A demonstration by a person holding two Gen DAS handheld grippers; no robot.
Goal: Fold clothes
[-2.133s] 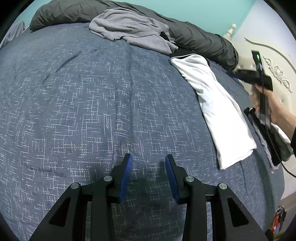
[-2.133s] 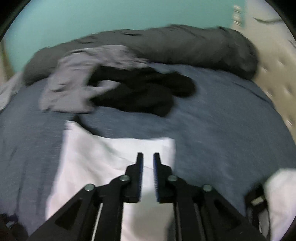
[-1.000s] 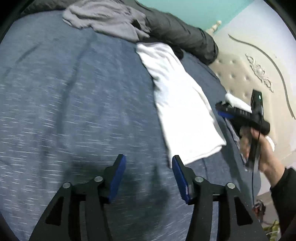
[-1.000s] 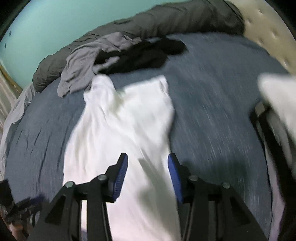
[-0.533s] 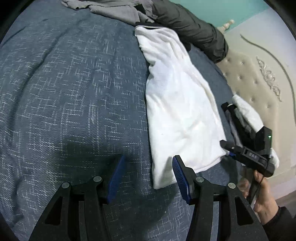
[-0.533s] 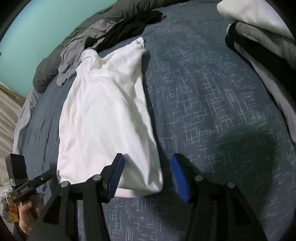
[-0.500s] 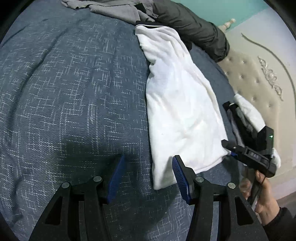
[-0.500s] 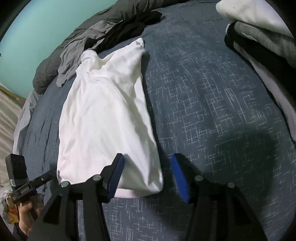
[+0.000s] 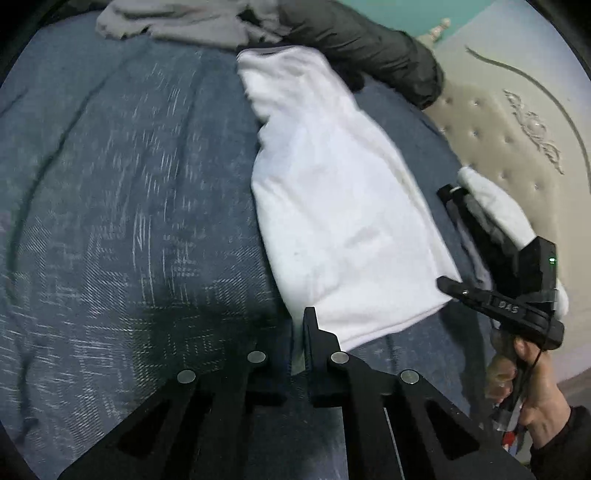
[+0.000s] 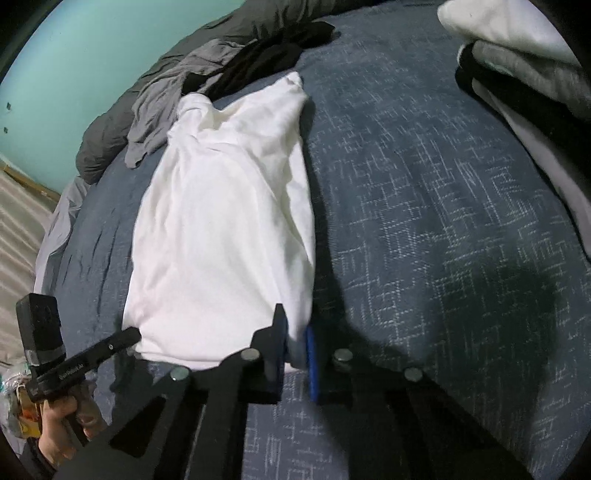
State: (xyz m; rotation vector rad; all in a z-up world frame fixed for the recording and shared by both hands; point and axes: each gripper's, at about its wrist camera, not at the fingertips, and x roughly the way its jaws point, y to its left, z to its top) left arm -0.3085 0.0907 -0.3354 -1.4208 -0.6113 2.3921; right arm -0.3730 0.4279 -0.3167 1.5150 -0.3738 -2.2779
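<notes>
Now both grippers have closed: the left gripper (image 9: 297,328) pinches the white shirt (image 9: 340,206) at its near hem corner, about 6 o'clock, where half a second ago its jaws were spread. The right gripper (image 10: 295,343) pinches the opposite corner. Lifting the hem toward the collar, 12 o'clock on the blue bedspread (image 10: 424,192), looks next.

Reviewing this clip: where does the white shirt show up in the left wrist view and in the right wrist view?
Left wrist: white shirt runs from top center to lower right of center, its near hem corner in the left tongs.
Right wrist: left of center, its other near corner pinched in the right tongs.
Shared landmark: the grey garment beyond the shirt's far end.
</notes>
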